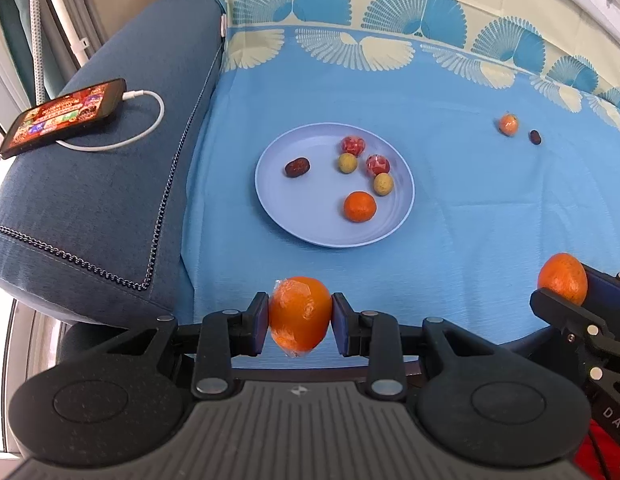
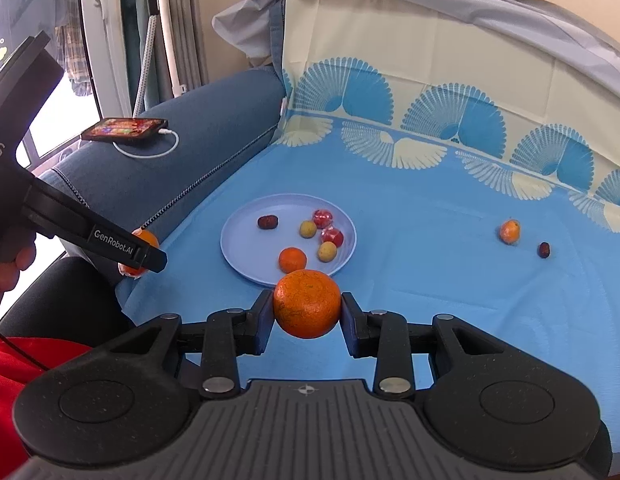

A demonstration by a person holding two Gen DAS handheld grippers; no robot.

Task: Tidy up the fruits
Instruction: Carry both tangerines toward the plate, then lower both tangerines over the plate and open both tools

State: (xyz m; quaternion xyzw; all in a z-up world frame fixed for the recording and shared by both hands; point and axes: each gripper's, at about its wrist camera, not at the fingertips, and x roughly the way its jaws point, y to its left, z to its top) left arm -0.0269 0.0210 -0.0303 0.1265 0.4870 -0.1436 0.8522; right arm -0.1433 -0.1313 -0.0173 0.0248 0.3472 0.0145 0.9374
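holding a wrapped orange (image 1: 300, 312), the left gripper (image 1: 300, 318) sits short of the plate (image 1: 278, 216), which lies straight ahead; the right gripper (image 2: 308, 310), clamping a bare orange (image 2: 307, 304), hovers nearer, just beside its front rim.

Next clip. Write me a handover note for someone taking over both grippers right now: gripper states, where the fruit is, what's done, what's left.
Left gripper: shut on a plastic-wrapped orange, held short of the plate.
Right gripper: shut on a bare orange, also short of the plate.
Blue plate on the blue cloth: holds a small orange, a dark date, two red wrapped fruits, two yellow-green ones.
Done: six fruits plated.
Left: likely plate both held oranges, then the wrapped orange and date lying far right on the cloth.
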